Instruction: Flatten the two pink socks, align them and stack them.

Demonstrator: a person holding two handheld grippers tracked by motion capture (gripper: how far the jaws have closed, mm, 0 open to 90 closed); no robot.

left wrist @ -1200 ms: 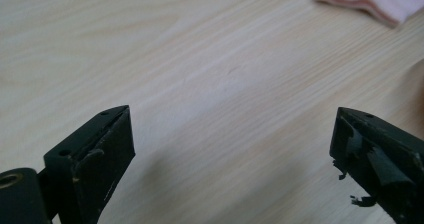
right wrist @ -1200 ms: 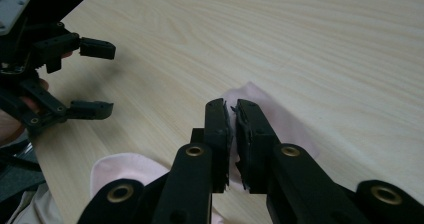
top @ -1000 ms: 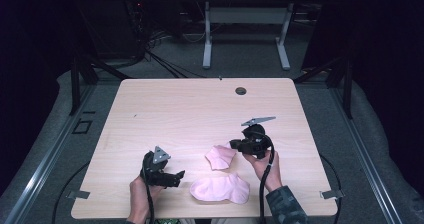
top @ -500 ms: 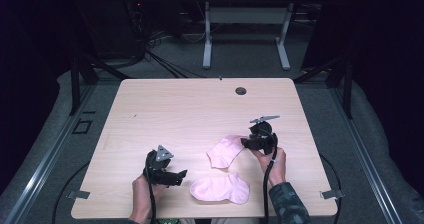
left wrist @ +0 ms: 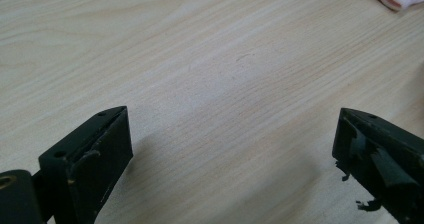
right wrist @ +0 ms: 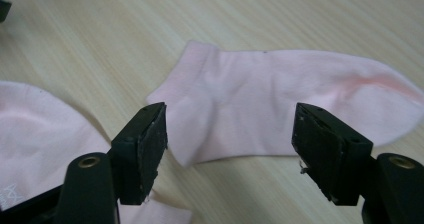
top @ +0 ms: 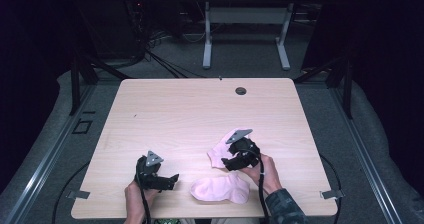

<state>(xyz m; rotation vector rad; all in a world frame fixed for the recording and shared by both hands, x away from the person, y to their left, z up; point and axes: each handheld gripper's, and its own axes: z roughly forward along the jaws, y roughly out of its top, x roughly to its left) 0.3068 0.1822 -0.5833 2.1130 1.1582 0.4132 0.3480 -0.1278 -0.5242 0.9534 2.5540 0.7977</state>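
Table (top: 190, 114): we note pale wood grain beneath both grippers.
Near sock (top: 222, 189): pink, flat, between the two grippers, at the table's front edge.
Far sock (right wrist: 280, 109): pink, flat, just beyond the right gripper's jaws.
Right gripper (right wrist: 230, 144): jaws wide apart, holding nothing.
Left gripper (left wrist: 230, 154): jaws wide apart, over bare wood, holding nothing.

Dim room w/ dark surroundings, lit table (top: 200, 114), soft shadows
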